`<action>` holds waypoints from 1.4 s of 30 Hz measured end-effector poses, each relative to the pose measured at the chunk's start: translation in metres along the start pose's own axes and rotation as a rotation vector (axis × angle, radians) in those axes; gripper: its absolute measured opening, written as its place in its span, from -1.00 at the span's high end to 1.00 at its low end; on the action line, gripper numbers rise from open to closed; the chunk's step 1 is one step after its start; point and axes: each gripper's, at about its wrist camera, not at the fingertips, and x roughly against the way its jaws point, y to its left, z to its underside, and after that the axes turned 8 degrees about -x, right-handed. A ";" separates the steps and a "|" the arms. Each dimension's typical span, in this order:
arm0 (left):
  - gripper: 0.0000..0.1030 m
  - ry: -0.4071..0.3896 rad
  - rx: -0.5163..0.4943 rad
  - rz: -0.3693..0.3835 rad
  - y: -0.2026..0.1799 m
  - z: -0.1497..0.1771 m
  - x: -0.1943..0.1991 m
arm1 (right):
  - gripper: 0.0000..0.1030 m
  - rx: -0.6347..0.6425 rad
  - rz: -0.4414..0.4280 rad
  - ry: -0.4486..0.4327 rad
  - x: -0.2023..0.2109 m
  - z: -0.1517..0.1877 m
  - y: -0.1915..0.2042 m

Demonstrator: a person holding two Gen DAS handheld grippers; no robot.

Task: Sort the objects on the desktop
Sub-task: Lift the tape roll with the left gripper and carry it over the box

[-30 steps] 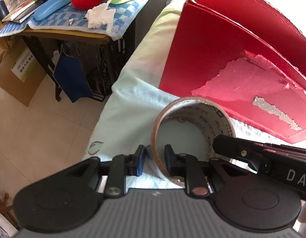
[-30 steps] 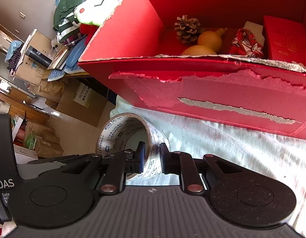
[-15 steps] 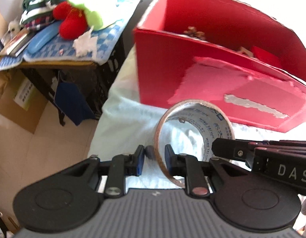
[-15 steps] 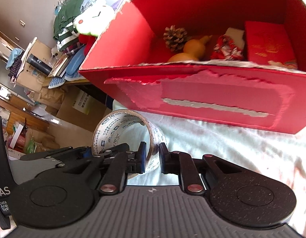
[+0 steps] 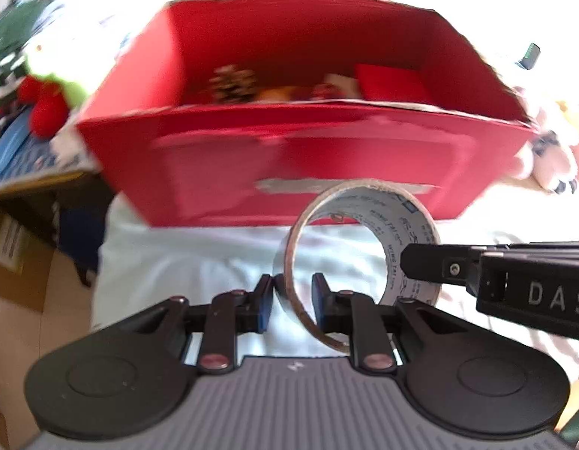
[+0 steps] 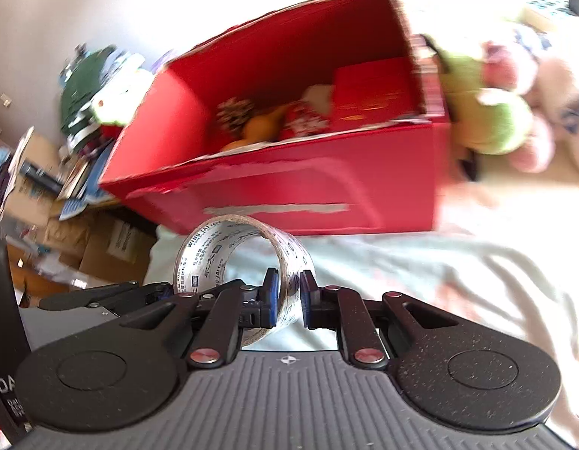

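Standing on edge, tape roll (image 5: 364, 247) clamped by left gripper (image 5: 292, 296) and right gripper (image 6: 289, 294), its bore running left-right

red box (image 6: 289, 187): matt cardboard, outer paper skin torn rough on front | tape roll (image 5: 364, 225): printed paper-like core inside, glossy wound tape outside | left gripper (image 5: 291, 296) and right gripper (image 6: 288, 298): matt black plastic, metal rivets, ribbed grey body | sheet (image 6: 420, 281): wrinkled pale cloth | plush toy (image 6: 488, 120): fuzzy green fabric
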 end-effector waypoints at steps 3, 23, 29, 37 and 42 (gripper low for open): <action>0.63 -0.003 -0.060 0.026 -0.024 -0.008 -0.001 | 0.76 -0.033 0.035 -0.032 0.012 0.000 -0.015; 0.62 -0.089 -0.284 0.187 -0.125 -0.051 0.016 | 0.78 -0.106 0.195 -0.255 0.089 -0.004 -0.075; 0.62 -0.200 -0.280 0.201 -0.121 -0.068 0.042 | 0.78 -0.078 0.167 -0.374 0.111 -0.007 -0.067; 0.63 -0.383 -0.236 0.146 -0.089 -0.091 0.088 | 0.77 -0.008 0.061 -0.518 0.123 -0.023 -0.039; 0.63 -0.416 -0.201 0.088 -0.062 -0.097 0.096 | 0.77 0.016 -0.004 -0.531 0.109 -0.034 -0.020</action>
